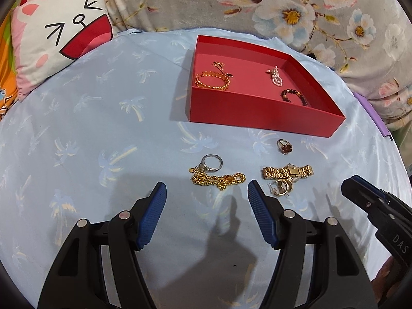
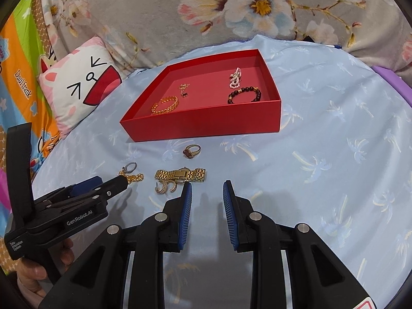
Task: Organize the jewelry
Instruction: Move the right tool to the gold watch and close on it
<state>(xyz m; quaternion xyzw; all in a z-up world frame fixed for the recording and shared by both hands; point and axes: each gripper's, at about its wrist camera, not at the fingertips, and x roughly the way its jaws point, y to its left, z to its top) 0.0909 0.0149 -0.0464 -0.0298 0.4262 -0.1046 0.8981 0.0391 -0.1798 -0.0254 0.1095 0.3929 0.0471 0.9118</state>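
- Your left gripper [image 1: 207, 193] hangs low over the pale blue palm-print cloth [image 1: 90, 128] with its jaws spread wide and nothing between them, lined up on the gold chain bracelet [image 1: 219, 179] just ahead of the tips.
- Your right gripper [image 2: 207, 190] is likewise parted and empty; its left pad [image 2: 187, 193] sits just beside the gold hoop earrings [image 2: 166, 186].
- Already inside the red box [image 1: 257, 110]: a gold rope bracelet [image 1: 212, 79] toward its left side, a pearl piece [image 1: 276, 76] and a dark beaded bracelet [image 1: 293, 95] toward its right.
- Not yet boxed, on the cloth in front of the box's near wall: the clover ring [image 1: 283, 146], the gold watch [image 1: 288, 172], the earrings touching it, the chain bracelet, and a silver ring [image 1: 212, 162] at the chain's left end.
- Risk: the silver ring looks to be touching or hooked onto the chain; I can't tell which. Lift the chain and the ring may ride up, then drop off short of the box.
- Risk: a limp chain pinched at one spot will dangle; it could snag the box's near wall or slither out.
- Risk: the cloth is soft, so closing too low may grab fabric and drag the other pieces.
- Risk: the earrings lie against the watch; nudging one likely shifts both.
- The two grippers work close together, so watch for a bump.
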